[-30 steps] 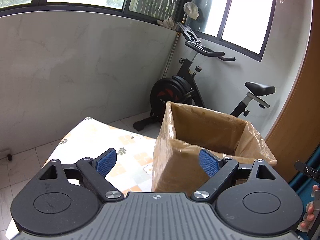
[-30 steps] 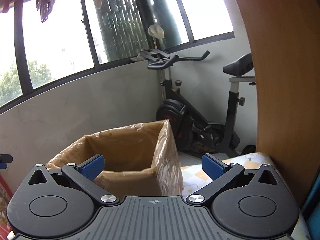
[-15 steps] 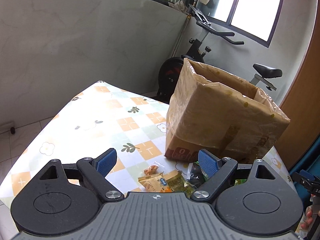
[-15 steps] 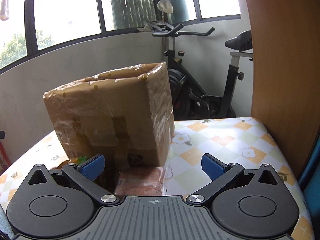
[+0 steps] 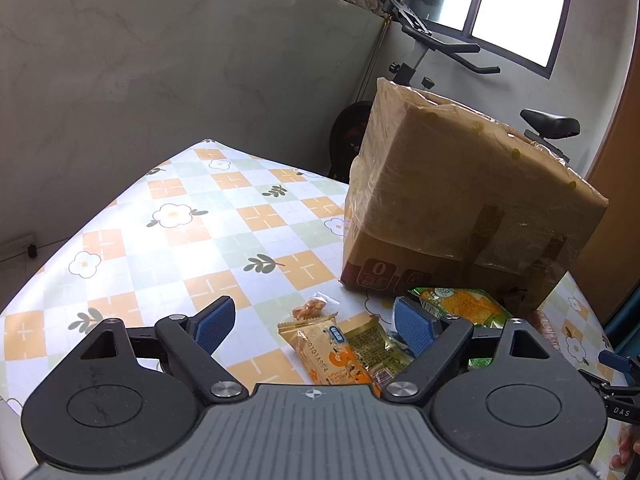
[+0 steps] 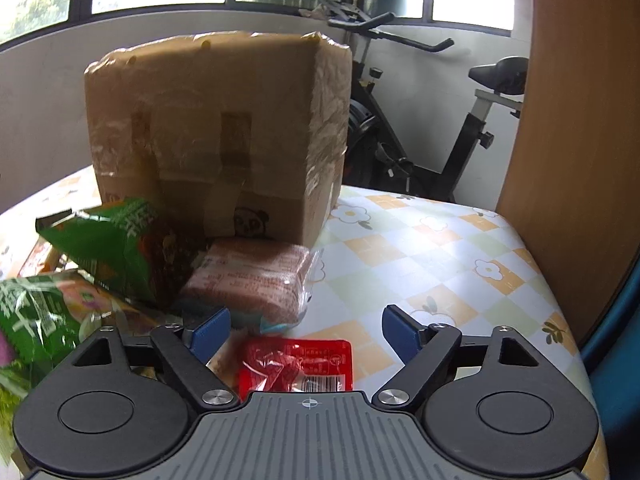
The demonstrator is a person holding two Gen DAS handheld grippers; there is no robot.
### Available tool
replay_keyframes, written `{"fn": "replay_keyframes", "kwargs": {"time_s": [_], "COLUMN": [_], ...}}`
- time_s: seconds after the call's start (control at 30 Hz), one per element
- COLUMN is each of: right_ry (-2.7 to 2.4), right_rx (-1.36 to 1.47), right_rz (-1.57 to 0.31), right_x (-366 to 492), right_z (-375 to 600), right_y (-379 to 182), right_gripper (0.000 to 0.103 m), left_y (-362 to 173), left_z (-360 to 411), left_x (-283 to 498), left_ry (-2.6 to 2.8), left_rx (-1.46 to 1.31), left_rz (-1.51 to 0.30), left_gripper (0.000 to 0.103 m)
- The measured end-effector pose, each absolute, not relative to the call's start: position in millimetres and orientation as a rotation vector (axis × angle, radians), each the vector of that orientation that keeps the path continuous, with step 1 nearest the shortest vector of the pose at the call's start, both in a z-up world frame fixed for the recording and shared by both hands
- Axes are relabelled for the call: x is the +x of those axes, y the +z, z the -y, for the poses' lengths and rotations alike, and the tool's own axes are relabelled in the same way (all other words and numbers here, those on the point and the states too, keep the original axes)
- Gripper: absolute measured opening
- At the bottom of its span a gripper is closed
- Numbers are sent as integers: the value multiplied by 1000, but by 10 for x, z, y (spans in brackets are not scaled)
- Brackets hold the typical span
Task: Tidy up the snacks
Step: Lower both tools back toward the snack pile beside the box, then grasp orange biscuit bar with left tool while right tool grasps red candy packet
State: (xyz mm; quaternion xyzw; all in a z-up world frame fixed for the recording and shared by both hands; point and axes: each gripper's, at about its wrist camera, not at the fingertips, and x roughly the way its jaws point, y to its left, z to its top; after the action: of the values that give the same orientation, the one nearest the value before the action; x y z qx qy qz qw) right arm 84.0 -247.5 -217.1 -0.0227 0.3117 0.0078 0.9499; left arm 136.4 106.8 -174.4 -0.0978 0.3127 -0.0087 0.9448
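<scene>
Orange snack packet (image 5: 335, 354) marked "S01014S04"

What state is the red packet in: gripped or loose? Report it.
Loose. The red packet lies flat on the tablecloth between the right gripper jaws, which have just been closing; neither pad touches it.

I am working in a home's enclosed balcony room, as shown by the exercise bike (image 6: 420, 120) under the windows (image 5: 516, 4), the table (image 5: 192, 232) with its flowered cloth, the taped box (image 6: 216, 132) and the snack packets (image 5: 340, 348).
</scene>
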Motion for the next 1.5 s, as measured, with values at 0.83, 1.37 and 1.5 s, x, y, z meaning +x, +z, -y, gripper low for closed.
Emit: {"fn": "replay_keyframes", "kwargs": {"time_s": [0.83, 1.37, 1.5], "right_ry": [109, 61, 55], "right_rx": [-156, -83, -60], "right_rz": [-736, -668, -669], "right_x": [1085, 920, 938], "right_z": [2263, 2356, 2404], "right_y": [-2548, -2607, -2606], "right_gripper": [46, 39, 39], "left_y": [-2059, -2231, -2282], "left_z": [-954, -941, -921], "left_x": [1436, 1347, 1352], "left_ry": [-23, -8, -10], "left_rx": [-223, -302, -305], "left_rz": [-689, -704, -730], "left_gripper": [86, 85, 80]}}
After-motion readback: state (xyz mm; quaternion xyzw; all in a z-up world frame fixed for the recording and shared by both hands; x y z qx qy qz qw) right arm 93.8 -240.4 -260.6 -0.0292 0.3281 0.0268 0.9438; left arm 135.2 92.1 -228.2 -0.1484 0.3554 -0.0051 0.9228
